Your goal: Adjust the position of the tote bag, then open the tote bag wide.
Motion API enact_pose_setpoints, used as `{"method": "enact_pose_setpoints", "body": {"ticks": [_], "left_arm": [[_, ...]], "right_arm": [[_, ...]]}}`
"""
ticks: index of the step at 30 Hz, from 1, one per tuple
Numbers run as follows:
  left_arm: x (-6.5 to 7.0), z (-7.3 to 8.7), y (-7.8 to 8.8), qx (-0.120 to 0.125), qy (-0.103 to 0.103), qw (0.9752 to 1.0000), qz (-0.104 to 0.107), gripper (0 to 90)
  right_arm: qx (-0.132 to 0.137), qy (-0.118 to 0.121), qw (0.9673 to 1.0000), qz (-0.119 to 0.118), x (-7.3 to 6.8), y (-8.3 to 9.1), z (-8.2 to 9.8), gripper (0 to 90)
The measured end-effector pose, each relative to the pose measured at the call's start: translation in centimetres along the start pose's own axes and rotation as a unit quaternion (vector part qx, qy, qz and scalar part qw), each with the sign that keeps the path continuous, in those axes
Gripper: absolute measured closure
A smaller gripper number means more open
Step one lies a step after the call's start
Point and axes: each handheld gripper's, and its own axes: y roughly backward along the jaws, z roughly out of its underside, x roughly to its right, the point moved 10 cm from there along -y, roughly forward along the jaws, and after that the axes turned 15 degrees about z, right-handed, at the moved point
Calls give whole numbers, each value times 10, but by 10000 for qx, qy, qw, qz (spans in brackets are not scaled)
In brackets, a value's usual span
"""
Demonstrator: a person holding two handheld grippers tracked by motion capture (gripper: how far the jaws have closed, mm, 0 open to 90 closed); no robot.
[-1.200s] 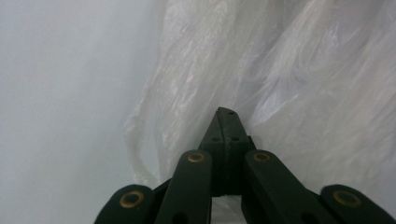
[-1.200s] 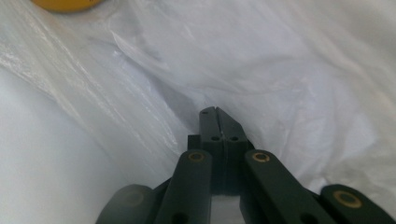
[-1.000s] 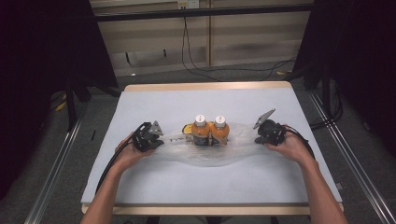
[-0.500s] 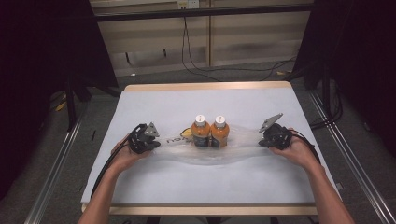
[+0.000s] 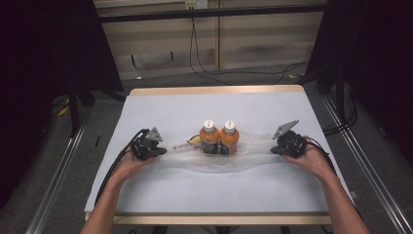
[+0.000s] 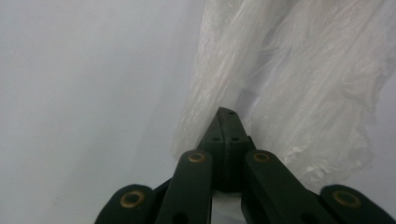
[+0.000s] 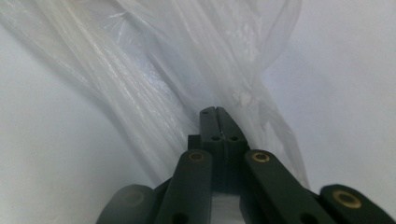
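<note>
Two orange bottles [image 5: 219,138] stand mid-tabletop inside a clear plastic bag [image 5: 243,155] (pulled flat), its ends pinched in the closed left gripper [image 5: 157,147] and right gripper [image 5: 280,146]; next, probably gather both ends upward evenly.

Both forearms bare, no sleeves. Left gripper [image 5: 155,147] and right gripper [image 5: 278,147]: compact black bodies, grey three-cornered plate on top of each, black cable trailing back along the arm. Jaws matte black, flat link bars with brass-ringed pivot holes, small screws near tips.
</note>
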Motion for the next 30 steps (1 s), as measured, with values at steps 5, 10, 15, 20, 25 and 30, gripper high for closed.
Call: {"method": "enact_pose_setpoints", "body": {"ticks": [5, 10, 15, 20, 25, 30], "left_arm": [[1, -5, 3, 279, 103, 9995, 91, 900], [6, -13, 7, 634, 180, 9977, 187, 900], [12, -23, 10, 839, 79, 9962, 219, 900], [17, -30, 18, 1122, 48, 9932, 300, 900], [21, -34, 27, 1416, 81, 9895, 289, 900], [24, -40, 33, 1634, 24, 9861, 305, 900]], "right_arm": [[228, -170, 9995, -101, 0, 3, -6, 900], [613, -421, 9970, -218, 2, 12, -16, 900], [810, -550, 9946, -338, 0, 15, -23, 900], [1161, -772, 9888, -525, 2, 25, -31, 900], [1400, -924, 9838, -625, 2, 33, -37, 900], [1625, -982, 9789, -750, -1, 40, -47, 900]]}}
